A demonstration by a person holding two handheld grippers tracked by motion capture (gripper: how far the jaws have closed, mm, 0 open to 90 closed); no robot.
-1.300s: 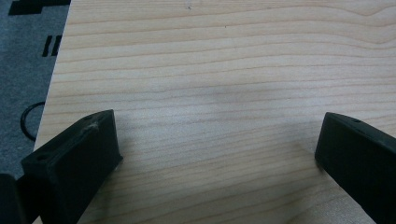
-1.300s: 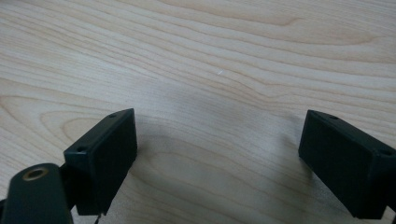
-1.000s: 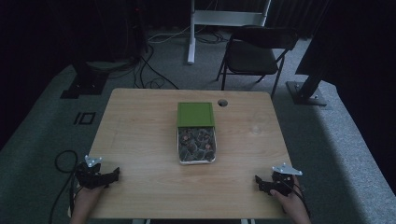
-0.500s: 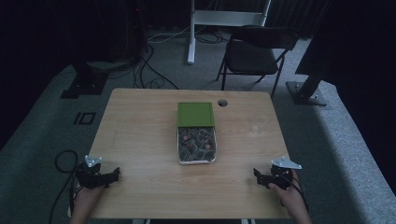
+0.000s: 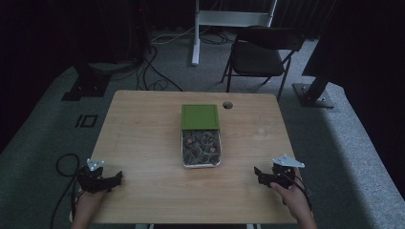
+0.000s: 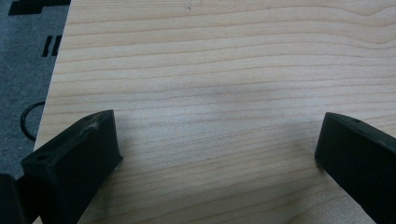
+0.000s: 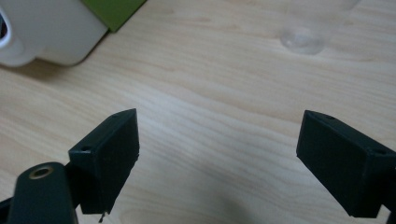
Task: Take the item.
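Pale wood grain covers the table (image 5: 143,138), and at its middle sits a white tray (image 5: 201,164) of small dark and reddish pieces (image 5: 200,145) that are too small to identify, with a green lid (image 5: 200,116) lying flat at the tray's far end and overlapping it. No brand, label or writing can be read on the lid, the tray or the pieces; the lid's top is plain green. The left gripper (image 5: 117,178) rests at the near left corner of the table, held in a hand (image 5: 86,207) that comes in from the near edge, and its jaws stand wide apart with only bare wood between them, as the left gripper view also shows (image 6: 217,140). The right gripper (image 5: 257,172) sits near the near right edge, gripped by the other hand (image 5: 293,198), and its jaws are likewise spread wide and hold nothing (image 7: 217,140). Both grippers lie well apart from the tray, one on each side of it. In the right gripper view a rounded white corner of the tray (image 7: 51,32) and a sliver of the green lid (image 7: 114,11) appear at far left, with a faint round mark (image 7: 302,39) on the wood at far right. A small round hole (image 5: 227,105) pierces the table just right of the lid. Beyond the far edge stands a dark folding chair (image 5: 260,52) on grey carpet.
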